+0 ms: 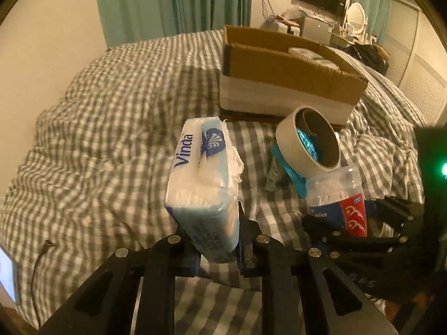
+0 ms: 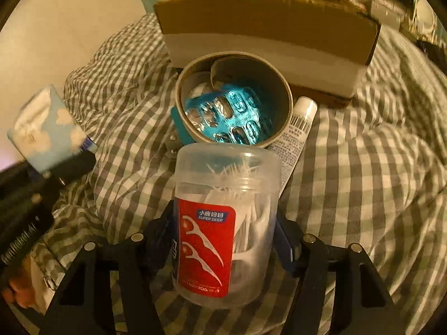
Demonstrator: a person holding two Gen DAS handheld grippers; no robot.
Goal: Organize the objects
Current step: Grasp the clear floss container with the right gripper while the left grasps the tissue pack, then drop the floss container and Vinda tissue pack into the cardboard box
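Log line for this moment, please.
left gripper: shut on tissue pack | right gripper: shut on floss jar | box: ahead, on bed

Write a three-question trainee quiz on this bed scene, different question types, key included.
1. True or false: the left gripper holds the tissue pack.
2. What fills the clear jar in the right gripper?
3. The blue blister pack lies: A) inside the cardboard box, B) under the tape roll's ring, C) beside the white tube, away from the roll.

Key: 1 true; 2 floss picks; 3 B.
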